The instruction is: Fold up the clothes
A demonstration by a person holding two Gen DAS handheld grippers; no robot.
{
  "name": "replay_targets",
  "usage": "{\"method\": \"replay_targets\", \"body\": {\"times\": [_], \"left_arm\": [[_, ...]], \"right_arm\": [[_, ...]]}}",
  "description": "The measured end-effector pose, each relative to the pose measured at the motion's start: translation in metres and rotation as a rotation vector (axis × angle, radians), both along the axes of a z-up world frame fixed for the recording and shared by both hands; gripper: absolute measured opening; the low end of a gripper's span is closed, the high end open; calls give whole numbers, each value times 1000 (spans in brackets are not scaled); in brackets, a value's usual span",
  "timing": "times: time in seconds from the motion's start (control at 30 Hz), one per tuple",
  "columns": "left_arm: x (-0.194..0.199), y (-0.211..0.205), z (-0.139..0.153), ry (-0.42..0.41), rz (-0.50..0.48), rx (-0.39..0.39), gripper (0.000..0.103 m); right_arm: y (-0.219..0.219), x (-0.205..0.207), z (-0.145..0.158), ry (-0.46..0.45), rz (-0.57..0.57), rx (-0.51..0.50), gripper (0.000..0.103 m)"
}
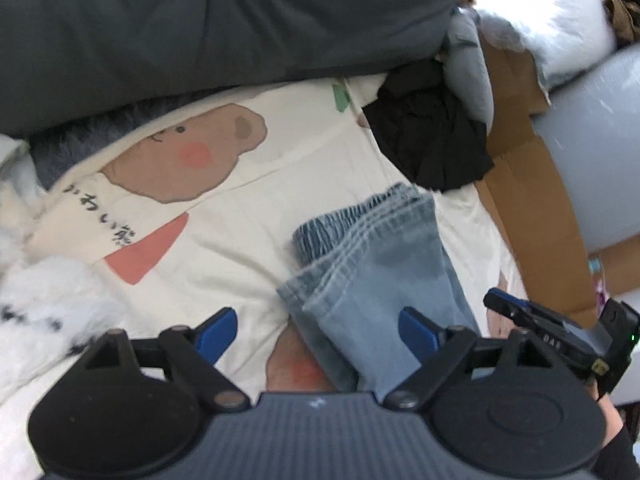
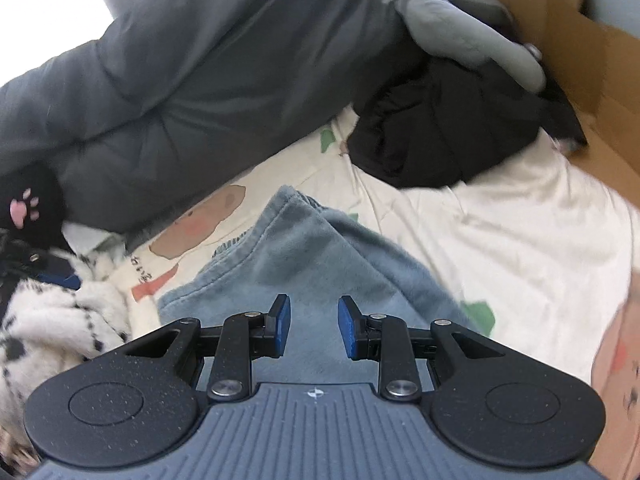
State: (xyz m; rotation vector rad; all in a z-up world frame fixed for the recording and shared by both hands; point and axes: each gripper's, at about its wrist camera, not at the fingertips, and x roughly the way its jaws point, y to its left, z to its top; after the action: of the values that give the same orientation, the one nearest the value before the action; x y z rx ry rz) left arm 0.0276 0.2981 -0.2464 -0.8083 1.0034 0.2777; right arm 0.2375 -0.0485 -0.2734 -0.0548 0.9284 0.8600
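On the left, a fluffy white black-spotted garment borders the cream bear-print bedsheet. The left tool gapes wide, empty, over the folded light-blue denim jeans lying mid-sheet. The right tool stands narrowly parted, empty, above them. A careless grab could drag the stacked layers apart.

A cream bedsheet with a bear picture is lying under a big dark grey quilt, and brown cardboard is sitting beside it.
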Motion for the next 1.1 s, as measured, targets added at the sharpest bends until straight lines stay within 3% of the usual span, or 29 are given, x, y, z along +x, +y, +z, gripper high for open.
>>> {"method": "replay_targets", "body": {"times": [0.17, 0.47, 0.53, 0.6, 0.73, 0.83, 0.9, 0.93, 1.0, 1.03, 1.1], "left_arm": [[8, 8, -28, -68, 31, -54, 89], [14, 3, -80, -82, 49, -115, 89], [17, 1, -90, -84, 41, -128, 88], [19, 0, -98, -94, 36, -151, 84], [23, -1, -109, -96, 1, -197, 58], [21, -1, -114, -101, -22, -213, 53], [19, 0, -115, -125, -20, -227, 41], [18, 1, -116, -135, -19, -229, 26], [16, 4, -115, -141, -12, -220, 16], [15, 5, -113, -149, -9, -216, 11], [12, 8, -109, -163, -5, -209, 10]], "right_arm": [[26, 15, -4, -34, 39, -5, 29], [74, 45, -20, -52, 107, -55, 30], [82, 52, -21, -47, 114, -59, 38], [91, 54, -18, -88, 141, -72, 40], [107, 59, -18, -131, 189, -101, 40], [117, 60, -19, -169, 227, -128, 40], [122, 61, -19, -173, 255, -125, 40], [124, 60, -19, -174, 274, -129, 36], [130, 58, -20, -191, 321, -156, 21], [133, 57, -19, -206, 337, -170, 18], [135, 57, -18, -219, 355, -182, 13]]}}
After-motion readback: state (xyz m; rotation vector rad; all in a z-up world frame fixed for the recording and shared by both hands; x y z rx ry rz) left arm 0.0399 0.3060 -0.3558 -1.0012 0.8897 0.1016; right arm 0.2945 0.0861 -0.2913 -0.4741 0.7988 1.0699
